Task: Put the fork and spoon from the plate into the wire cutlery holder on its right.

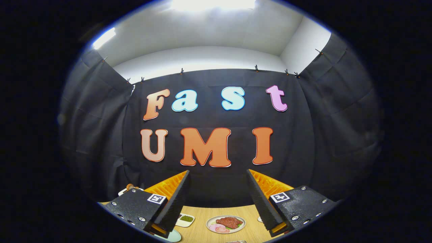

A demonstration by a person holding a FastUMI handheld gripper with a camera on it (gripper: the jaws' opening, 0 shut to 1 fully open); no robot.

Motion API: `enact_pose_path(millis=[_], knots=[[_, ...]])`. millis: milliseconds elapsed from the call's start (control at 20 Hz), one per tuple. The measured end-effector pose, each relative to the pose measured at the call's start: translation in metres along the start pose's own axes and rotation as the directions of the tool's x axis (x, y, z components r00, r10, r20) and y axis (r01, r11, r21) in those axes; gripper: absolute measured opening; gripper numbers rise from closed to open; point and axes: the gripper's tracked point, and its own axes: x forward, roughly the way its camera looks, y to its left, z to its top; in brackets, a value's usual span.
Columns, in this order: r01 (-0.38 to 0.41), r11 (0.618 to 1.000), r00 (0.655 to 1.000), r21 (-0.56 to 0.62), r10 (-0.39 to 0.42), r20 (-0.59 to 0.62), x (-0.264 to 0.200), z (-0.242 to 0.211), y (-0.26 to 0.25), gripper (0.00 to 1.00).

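My gripper [217,175] is held high above a wooden table [199,212] and stands open, with a wide gap and nothing between its fingers. Low between the fingers lies a round plate [225,224] carrying red meat and pink slices. I cannot make out a fork, a spoon or a wire cutlery holder from this height.
A small white rectangular dish [185,219] with something green sits left of the plate. A pale round dish [172,236] peeks out under the left finger. A small white and orange object [130,187] stands behind the left finger. The black cloth wall closes the far side.
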Motion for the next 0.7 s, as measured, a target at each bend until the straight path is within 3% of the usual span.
enact_pose_path(millis=[700], knots=[[-0.032, 0.999, 0.999, 0.005, 0.032, -0.012, 0.0007, -0.0023, 0.0060, 0.96]])
